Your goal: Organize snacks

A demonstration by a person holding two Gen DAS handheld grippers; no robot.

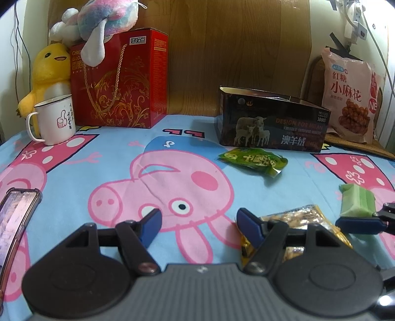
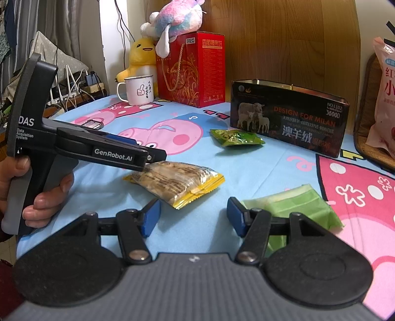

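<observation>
My left gripper (image 1: 198, 221) is open and empty; a yellow snack packet (image 1: 303, 222) lies just right of its right finger. The packet also shows in the right wrist view (image 2: 177, 182), with the left gripper's tip (image 2: 145, 158) over its left end. My right gripper (image 2: 193, 213) is open and empty above the sheet. A pale green packet (image 2: 296, 207) lies by its right finger, and shows in the left wrist view (image 1: 356, 203). A small green snack packet (image 1: 253, 160) (image 2: 235, 137) lies in front of an open black box with sheep (image 1: 274, 123) (image 2: 288, 118).
A red gift box (image 1: 118, 81), a white mug (image 1: 55, 121), a yellow duck plush (image 1: 49, 71) and a pastel plush (image 1: 106, 19) stand at the back left. A large pink snack bag (image 1: 350, 98) leans at the back right. A phone (image 1: 12, 222) lies at left.
</observation>
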